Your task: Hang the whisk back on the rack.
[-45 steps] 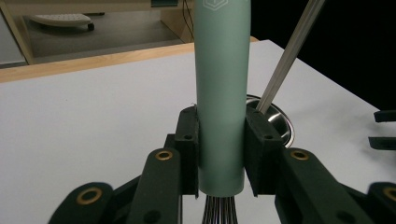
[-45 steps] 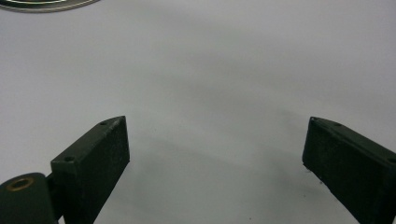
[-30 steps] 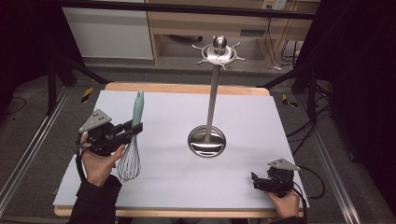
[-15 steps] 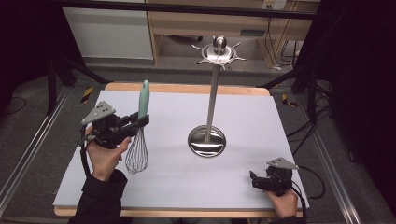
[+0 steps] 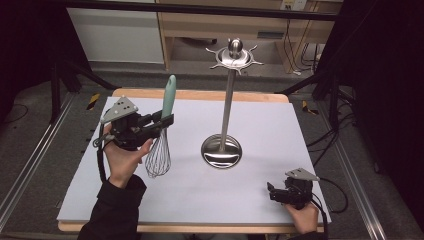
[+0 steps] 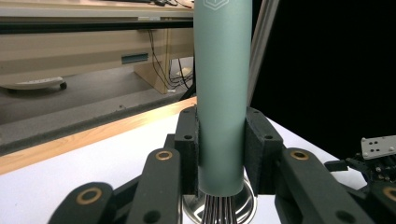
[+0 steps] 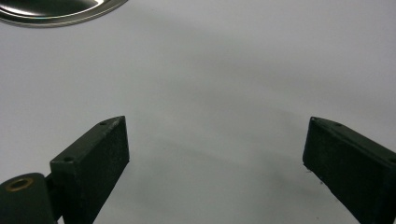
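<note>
Jaws of the left gripper (image 5: 162,122) clamp the green handle of a whisk (image 5: 161,131), held upright above the tabletop (image 5: 280,120), wires down, left of the steel stand (image 5: 223,145). The right gripper (image 5: 271,192) rests near the front edge, jaws spread wide.

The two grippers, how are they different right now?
The left gripper is shut on the whisk, clamping its green handle; the right gripper is open and holds nothing. The left gripper is raised above the table, keeping the whisk upright, while the right gripper sits low near the table's front edge. Both are black, two-jawed and held by a hand.
</note>
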Demonstrator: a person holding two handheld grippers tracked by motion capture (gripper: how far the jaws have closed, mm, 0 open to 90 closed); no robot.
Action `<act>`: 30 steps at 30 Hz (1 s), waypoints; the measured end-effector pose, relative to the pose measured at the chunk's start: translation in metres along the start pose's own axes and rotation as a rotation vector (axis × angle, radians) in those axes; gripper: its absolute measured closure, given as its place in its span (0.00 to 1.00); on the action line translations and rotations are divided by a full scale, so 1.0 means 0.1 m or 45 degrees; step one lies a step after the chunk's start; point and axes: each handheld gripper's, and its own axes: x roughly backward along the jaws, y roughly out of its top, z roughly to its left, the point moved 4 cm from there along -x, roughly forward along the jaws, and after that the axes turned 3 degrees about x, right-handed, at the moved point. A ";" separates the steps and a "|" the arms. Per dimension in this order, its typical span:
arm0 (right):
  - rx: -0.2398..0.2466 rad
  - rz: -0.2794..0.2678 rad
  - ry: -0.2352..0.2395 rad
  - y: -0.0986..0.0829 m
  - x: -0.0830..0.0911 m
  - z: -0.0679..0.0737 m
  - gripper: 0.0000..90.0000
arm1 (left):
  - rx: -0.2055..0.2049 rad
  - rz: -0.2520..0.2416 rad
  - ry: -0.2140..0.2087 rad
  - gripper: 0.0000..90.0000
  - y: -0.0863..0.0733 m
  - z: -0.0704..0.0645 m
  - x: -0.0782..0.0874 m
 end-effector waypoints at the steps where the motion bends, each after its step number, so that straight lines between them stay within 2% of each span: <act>1: 0.000 -0.001 0.001 0.00 0.00 0.00 0.08 | -0.004 0.002 -0.002 0.77 0.01 -0.01 -0.02; 17: -0.004 -0.004 0.001 0.01 0.00 0.00 0.08 | -0.058 0.000 -0.046 0.77 0.18 -0.24 -0.22; 30: 0.006 -0.004 -0.001 0.01 0.00 -0.01 0.08 | -0.112 0.006 -0.038 0.77 0.34 -0.37 -0.24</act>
